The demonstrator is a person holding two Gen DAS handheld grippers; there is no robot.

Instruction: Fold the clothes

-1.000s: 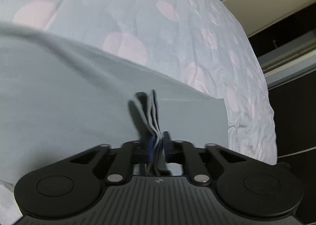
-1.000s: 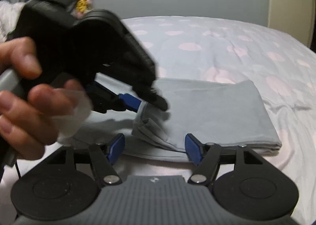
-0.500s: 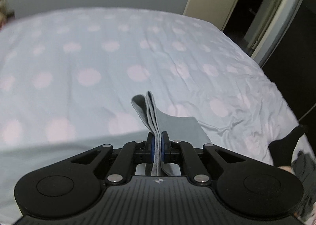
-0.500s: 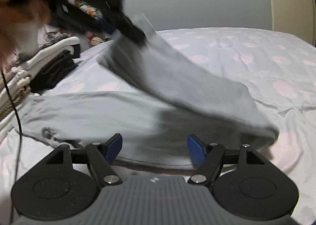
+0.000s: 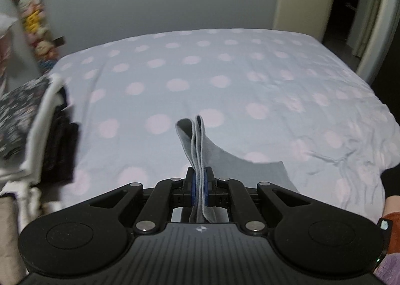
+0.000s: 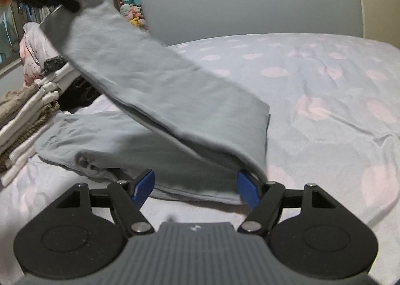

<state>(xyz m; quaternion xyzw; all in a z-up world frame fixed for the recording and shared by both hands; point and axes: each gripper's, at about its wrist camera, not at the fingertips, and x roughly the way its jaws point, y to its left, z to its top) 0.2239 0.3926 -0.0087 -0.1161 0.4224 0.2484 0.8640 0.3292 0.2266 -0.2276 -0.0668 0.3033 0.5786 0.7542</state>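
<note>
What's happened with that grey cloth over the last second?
The left tool, clamped on the grey garment's end, has lifted it from low over the bed to high up at the left, peeling the top layer open. The right tool stayed open and low beside the fold.

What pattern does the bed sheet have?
Pale blue bed sheet with pink polka dots, clearest in the left wrist view.

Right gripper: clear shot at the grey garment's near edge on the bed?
Probably yes. The right gripper is open with the grey garment edge lying just ahead between its fingers; nothing visible blocks it.
</note>
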